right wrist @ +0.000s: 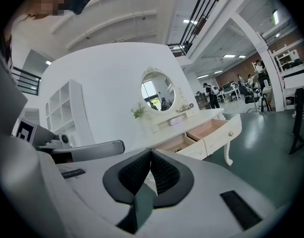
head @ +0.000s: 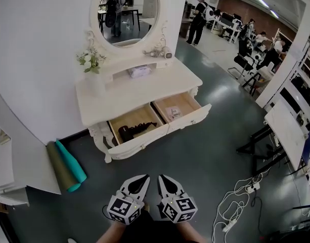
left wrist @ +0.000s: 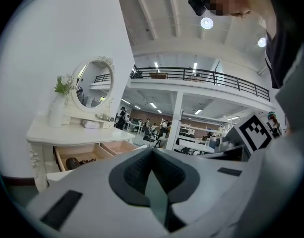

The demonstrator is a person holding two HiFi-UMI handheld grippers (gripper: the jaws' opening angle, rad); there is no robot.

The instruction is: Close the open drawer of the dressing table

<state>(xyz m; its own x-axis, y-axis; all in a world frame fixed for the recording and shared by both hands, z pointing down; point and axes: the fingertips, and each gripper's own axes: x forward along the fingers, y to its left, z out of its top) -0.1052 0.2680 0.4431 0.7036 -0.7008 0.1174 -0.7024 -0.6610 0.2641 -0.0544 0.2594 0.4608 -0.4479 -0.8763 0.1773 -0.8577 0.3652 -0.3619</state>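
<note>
Head view, both claws held low and close to the person's body, side by side above the dark floor [head: 210, 151], well apart from the white counter [head: 139, 92]. Left claw [head: 143, 179] clenched: in its own view the two jaws meet at the tips with nothing between them [left wrist: 152, 151]. Right claw [right wrist: 151, 153] likewise clenched and empty, just beside the left one [head: 163, 179]. The counter stands against the far wall under an oval mirror [head: 125, 9]. Both of its drawers are pulled out toward the person. The left drawer [head: 139, 135] holds a dark hair dryer [head: 130, 131]; the right drawer [head: 187, 119] holds a small pale packet [head: 173, 113]. A vase of flowers [head: 91, 61] sits at the counter's left end. Two rolled mats [head: 69, 165], teal and olive, lie on the floor left of it.
</note>
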